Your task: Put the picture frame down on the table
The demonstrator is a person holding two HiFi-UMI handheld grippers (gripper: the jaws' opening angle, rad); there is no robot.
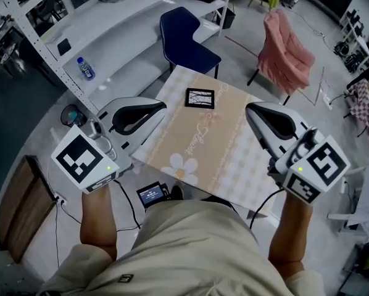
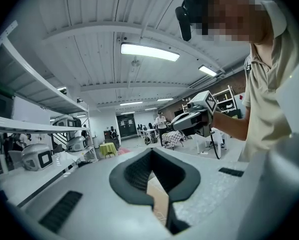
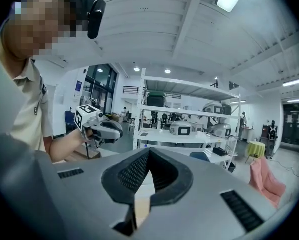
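Observation:
A small black picture frame (image 1: pixel 200 98) lies flat on the far part of the table (image 1: pixel 234 147), which has a beige checked cloth with a daisy print. No gripper touches the frame. My left gripper (image 1: pixel 160 107) hovers over the table's left edge, raised and shut with nothing in it. Over the right edge, my right gripper (image 1: pixel 251 110) is held the same way, shut and empty. In the left gripper view the pads meet at the tip (image 2: pixel 152 151), and the right gripper (image 2: pixel 192 119) shows across from it. The right gripper view shows its closed tip (image 3: pixel 148 151) and the left gripper (image 3: pixel 102 129).
A dark blue chair (image 1: pixel 184 39) stands behind the table, and a chair draped in pink cloth (image 1: pixel 286 51) is at the far right. A white shelf unit with a water bottle (image 1: pixel 86 68) runs along the left. A small device with a screen (image 1: pixel 152 194) and cables lie on the floor.

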